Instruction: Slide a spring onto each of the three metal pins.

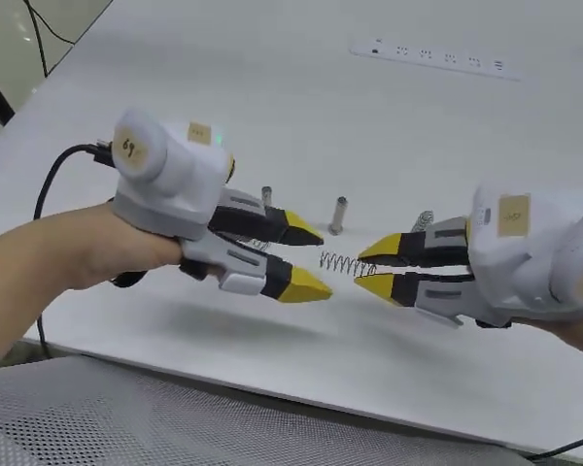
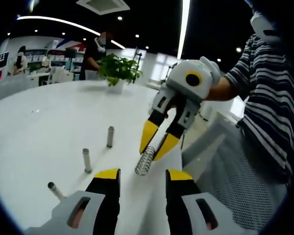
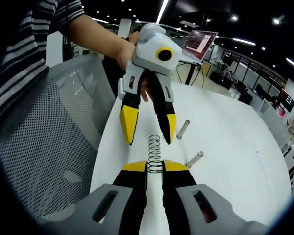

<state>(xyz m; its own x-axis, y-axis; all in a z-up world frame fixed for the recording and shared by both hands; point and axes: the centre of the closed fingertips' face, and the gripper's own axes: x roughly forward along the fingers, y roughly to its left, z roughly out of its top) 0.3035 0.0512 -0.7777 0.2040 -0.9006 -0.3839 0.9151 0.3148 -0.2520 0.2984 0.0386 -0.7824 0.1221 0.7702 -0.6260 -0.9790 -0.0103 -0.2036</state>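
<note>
Left claw (image 1: 319,260) hung released; right claw (image 1: 361,270) gripped the spring (image 1: 345,262) by one end, its axis level, an upright pin (image 1: 338,216) just beyond.

Three metal pins (image 2: 86,160), one spring (image 2: 145,161)

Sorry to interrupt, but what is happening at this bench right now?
A person holds two grippers above the white table. The right gripper is shut on one end of a spring, held out in the air. The left gripper faces it, open, tips about at the spring's free end. The three metal pins stand bare.
</note>
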